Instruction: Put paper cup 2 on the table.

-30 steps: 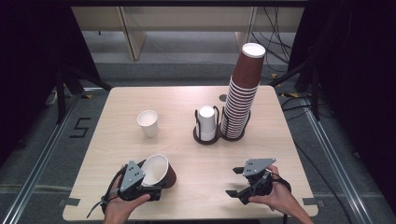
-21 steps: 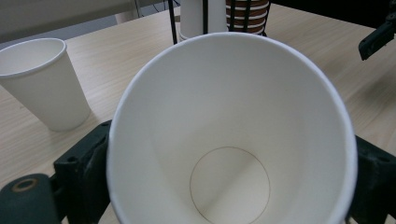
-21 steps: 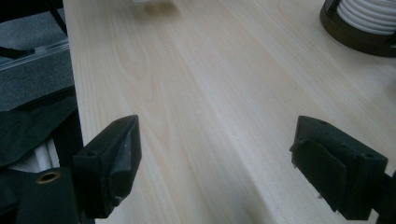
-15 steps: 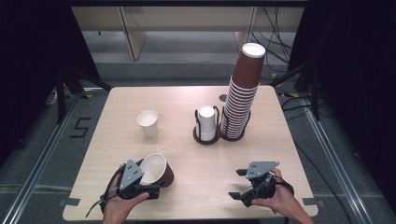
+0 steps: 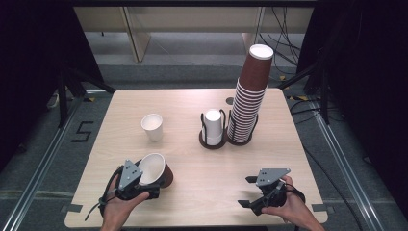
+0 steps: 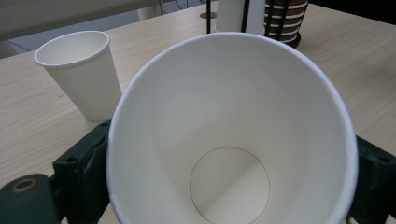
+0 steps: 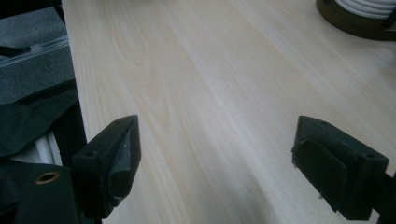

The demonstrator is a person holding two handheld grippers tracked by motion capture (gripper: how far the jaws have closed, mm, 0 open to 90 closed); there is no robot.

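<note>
The left gripper (image 5: 144, 180) has tipped its cup (image 5: 155, 169) over: a second ago the mouth faced up and away, now the brown-sided cup lies nearly level just above the bench (image 5: 192, 154), white inside facing back along the fingers (image 6: 84, 163), which clamp it from both sides. That looks like a cup being readied for setting down or nesting, not yet placed.

The right gripper (image 5: 250, 191) has drawn back toward the near edge; its fingers (image 7: 109, 163) have just been opening and stand wide with nothing between them.

Just beyond the held cup stands a white cup (image 5: 152, 127), upright, the closest thing in the way. Farther ahead, the holder with white cups (image 5: 213, 127) and the tall brown stack (image 5: 248, 103) sit well apart from both hands.
</note>
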